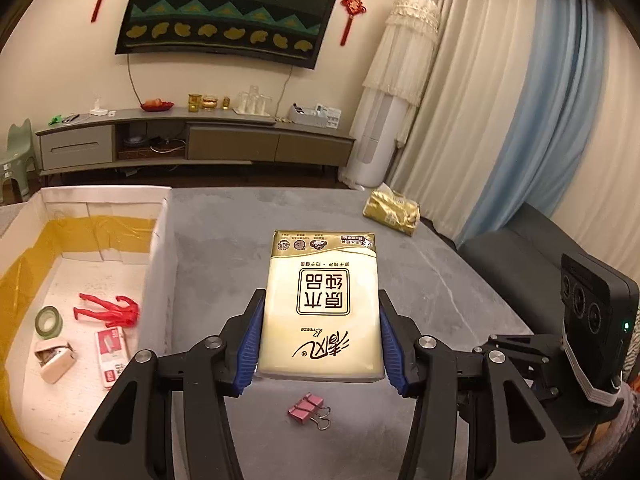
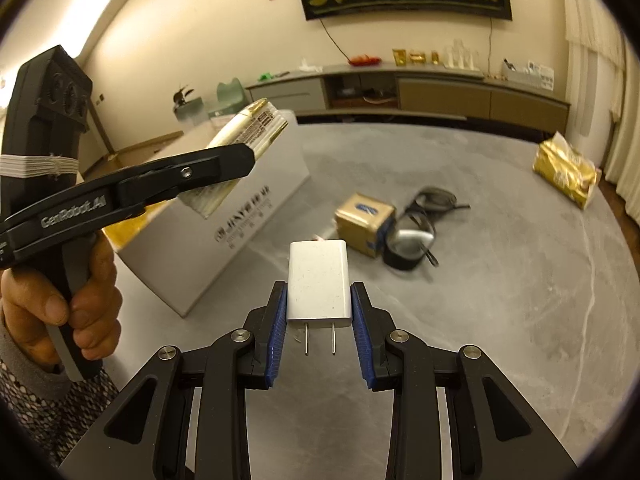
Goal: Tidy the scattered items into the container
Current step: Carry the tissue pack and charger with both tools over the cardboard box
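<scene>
My left gripper (image 1: 322,344) is shut on a cream tissue pack (image 1: 322,304), held above the grey table just right of the white cardboard box (image 1: 162,248). The right wrist view shows that same pack (image 2: 244,136) tilted in the left gripper (image 2: 224,168) over the box (image 2: 240,216). My right gripper (image 2: 319,328) is shut on a white plug charger (image 2: 319,284), prongs pointing back at the camera, above the table. In the box lie a red figure (image 1: 110,310), a tape roll (image 1: 48,322), a small red-and-white box (image 1: 112,354) and a beige case (image 1: 54,360).
A pink binder clip (image 1: 308,408) lies on the table under the left gripper. A gold tissue bag (image 1: 392,210) sits far right. A small gold box (image 2: 366,220), black tape roll (image 2: 404,254) and tangled black cable (image 2: 434,200) lie mid-table. A hand (image 2: 60,304) holds the left gripper's handle.
</scene>
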`<state>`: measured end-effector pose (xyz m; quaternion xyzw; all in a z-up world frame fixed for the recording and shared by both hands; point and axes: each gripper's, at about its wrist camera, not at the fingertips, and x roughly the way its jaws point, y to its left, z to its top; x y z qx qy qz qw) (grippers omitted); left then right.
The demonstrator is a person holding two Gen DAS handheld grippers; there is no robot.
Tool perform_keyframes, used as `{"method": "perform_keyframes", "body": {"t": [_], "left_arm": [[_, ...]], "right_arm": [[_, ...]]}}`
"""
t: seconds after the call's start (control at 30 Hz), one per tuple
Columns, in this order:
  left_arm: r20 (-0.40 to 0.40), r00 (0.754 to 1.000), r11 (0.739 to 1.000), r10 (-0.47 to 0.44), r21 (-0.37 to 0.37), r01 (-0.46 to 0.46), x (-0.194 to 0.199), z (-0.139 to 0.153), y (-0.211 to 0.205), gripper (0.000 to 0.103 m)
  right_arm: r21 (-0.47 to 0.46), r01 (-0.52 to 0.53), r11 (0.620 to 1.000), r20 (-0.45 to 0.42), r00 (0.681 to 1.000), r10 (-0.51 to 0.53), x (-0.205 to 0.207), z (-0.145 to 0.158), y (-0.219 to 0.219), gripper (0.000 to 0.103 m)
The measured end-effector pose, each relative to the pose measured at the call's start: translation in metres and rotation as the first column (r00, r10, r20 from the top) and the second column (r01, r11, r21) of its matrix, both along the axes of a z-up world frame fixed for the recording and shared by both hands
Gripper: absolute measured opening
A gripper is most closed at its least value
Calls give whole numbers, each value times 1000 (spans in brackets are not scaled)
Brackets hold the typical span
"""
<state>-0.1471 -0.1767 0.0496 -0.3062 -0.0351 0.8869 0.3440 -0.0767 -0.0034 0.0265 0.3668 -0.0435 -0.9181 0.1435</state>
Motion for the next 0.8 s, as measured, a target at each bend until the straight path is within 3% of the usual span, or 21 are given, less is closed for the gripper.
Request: {"method": "perform_keyframes", "body": {"t": [0.37,0.8], "left_arm": [[12,992,990,125,63,-126,-9,24,-47,53],[19,982,977,188,102,-189,-12,33,-81,53]], "right_arm": [[6,-18,1000,-37,999,18,-4,25,-38,33],[19,-58,998,-110,992,60,-8,69,-84,33]]}}
